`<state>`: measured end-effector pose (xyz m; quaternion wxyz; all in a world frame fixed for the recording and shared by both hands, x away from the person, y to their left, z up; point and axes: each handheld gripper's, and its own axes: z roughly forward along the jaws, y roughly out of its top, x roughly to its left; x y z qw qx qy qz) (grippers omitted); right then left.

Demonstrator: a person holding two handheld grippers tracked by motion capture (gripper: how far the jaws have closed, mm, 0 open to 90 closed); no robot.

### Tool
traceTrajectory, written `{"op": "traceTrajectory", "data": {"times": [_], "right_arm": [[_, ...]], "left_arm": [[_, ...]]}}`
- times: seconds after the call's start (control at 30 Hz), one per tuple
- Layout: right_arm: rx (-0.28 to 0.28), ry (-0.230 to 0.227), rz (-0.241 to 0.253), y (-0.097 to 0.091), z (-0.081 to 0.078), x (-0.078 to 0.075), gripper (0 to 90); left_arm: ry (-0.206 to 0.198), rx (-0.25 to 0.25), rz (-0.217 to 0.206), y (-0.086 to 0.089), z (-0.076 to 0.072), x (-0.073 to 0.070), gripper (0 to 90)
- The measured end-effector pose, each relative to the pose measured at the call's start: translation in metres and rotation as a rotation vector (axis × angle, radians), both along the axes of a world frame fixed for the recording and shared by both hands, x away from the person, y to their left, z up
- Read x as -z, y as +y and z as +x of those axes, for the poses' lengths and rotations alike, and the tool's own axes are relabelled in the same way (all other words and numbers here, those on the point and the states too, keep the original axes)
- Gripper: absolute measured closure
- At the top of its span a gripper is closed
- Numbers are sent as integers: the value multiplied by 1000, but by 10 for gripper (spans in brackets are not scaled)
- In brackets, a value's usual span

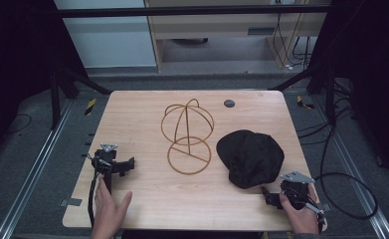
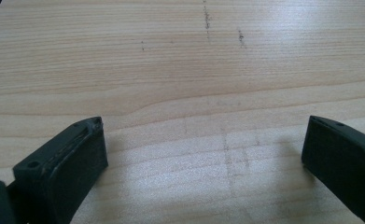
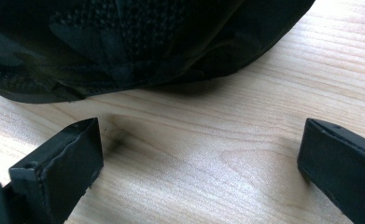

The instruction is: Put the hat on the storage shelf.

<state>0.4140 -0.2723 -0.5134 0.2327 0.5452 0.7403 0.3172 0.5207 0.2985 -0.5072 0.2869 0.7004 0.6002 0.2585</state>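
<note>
Right gripper (image 3: 201, 161), jaws apart and empty, at the table's (image 1: 142, 199) five o'clock, black cap (image 1: 250, 157) just beyond at its twelve; left gripper (image 2: 203, 163), jaws apart, at seven o'clock; wire hat stand (image 1: 188, 135) at centre.

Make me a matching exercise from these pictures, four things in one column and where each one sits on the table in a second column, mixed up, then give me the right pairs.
Things:
1. black cap
2. wire hat stand
3. left gripper
4. small dark disc

Places:
A. far side of the table, right of centre
B. near left part, jaws open over bare wood
C. right part, just ahead of the right gripper
D. middle of the table

Pairs: 1-C, 2-D, 3-B, 4-A
</note>
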Motion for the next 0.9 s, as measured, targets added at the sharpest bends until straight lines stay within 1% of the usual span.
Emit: {"op": "traceTrajectory", "data": {"times": [0.2,0.27,0.3,0.33,0.37,0.4,0.43,0.47,0.5,0.57,0.67,0.73,0.8,0.9], "right_arm": [[6,1,2,1,1,0,6],[1,0,1,0,1,0,13],[5,5,8,0,0,-1,26],[-1,3,-7,-2,1,-2,45],[11,13,5,-2,1,-3,59],[10,38,26,-1,1,-6,72],[0,50,29,-1,2,-8,79],[-5,58,27,1,2,-11,79],[-15,59,14,3,2,-15,82],[-32,58,13,6,2,-23,94],[-66,56,13,11,2,-40,106],[-76,56,-2,14,3,-49,110],[-96,59,-23,16,3,-61,117],[-117,62,-29,17,3,-78,117]], "left_arm": [[0,-3,0,0,0,0,0],[0,-3,0,0,0,0,0],[0,-3,0,0,0,0,0],[0,-3,-1,0,0,0,0],[1,-3,-1,0,0,0,0],[0,-3,-1,0,0,0,0],[0,-2,-1,0,0,0,0],[0,3,-2,0,0,0,0],[0,10,-3,0,0,0,0],[-1,27,-4,1,-1,0,0],[-1,28,-2,1,-1,0,0],[-1,28,-2,1,-1,0,0],[-1,27,-1,1,-1,0,0],[0,23,-1,0,-2,0,0]]}}
